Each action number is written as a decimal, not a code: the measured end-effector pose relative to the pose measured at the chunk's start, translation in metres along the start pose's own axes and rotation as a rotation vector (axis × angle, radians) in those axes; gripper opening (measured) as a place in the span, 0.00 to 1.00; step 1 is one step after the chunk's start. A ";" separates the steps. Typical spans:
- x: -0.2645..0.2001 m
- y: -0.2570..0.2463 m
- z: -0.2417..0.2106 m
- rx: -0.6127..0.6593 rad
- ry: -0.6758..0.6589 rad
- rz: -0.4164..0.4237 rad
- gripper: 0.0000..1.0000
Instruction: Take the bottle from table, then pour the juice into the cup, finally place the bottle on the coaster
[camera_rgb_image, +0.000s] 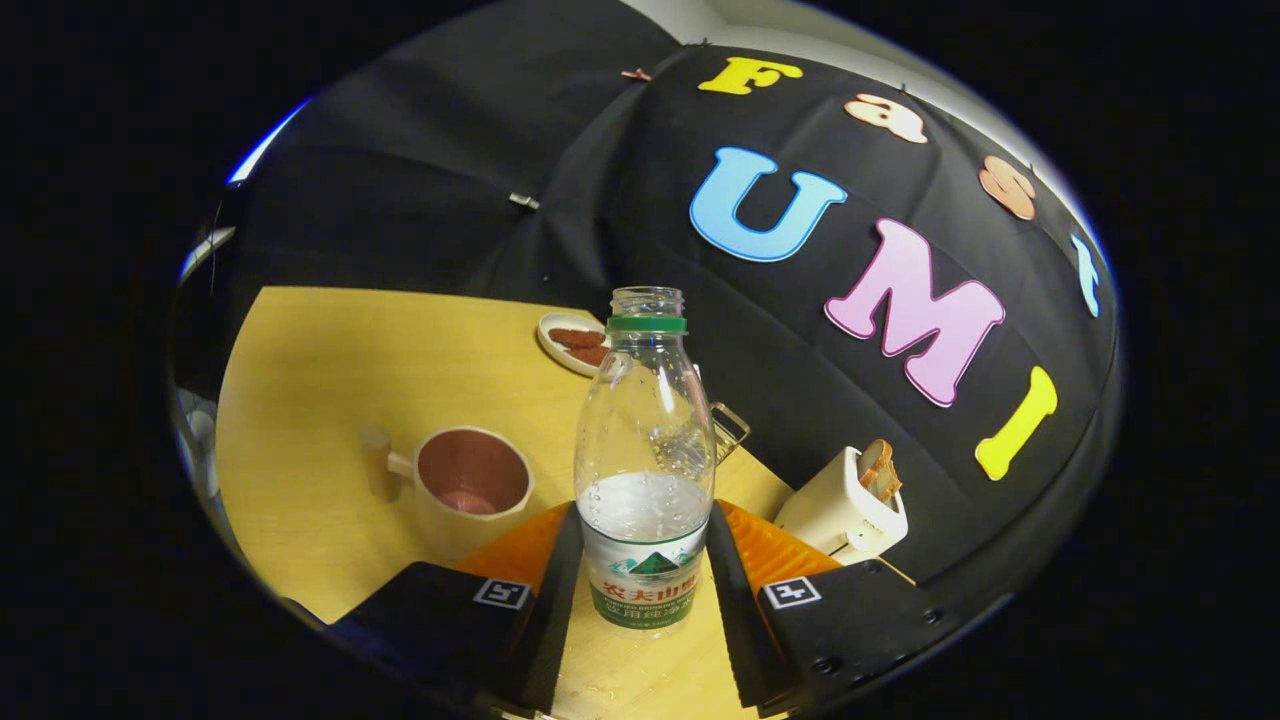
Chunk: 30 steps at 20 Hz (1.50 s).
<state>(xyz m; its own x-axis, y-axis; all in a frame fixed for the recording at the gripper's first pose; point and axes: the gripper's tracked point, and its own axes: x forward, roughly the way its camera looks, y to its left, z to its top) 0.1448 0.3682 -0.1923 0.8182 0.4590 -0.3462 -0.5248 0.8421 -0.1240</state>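
A clear plastic bottle (645, 420) with a green neck ring and no cap stands upright between my fingers, about a third full of clear liquid. My gripper (645, 525) is shut on it, with both fingers pressed against its labelled lower part. I cannot tell whether its base rests on the yellow table (330, 360). A cream cup (470, 485) with a pink inside sits just ahead of the left finger, handle pointing away from the bottle, and it looks empty.
A small white plate (572, 342) with brown food lies beyond the bottle near the booth wall. A clear glass handle (730, 428) pokes out from behind the bottle. A cream toaster (845, 505) holding a bread slice stands ahead of the right finger.
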 end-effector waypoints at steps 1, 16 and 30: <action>0.001 -0.003 0.005 0.022 -0.023 0.000 0.69; 0.040 -0.067 -0.029 0.335 -0.135 -0.076 0.69; 0.072 -0.088 -0.065 0.513 -0.160 -0.158 0.70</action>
<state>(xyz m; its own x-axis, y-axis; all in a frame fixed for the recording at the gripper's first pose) 0.2345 0.3091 -0.2669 0.9242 0.3193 -0.2093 -0.2441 0.9157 0.3193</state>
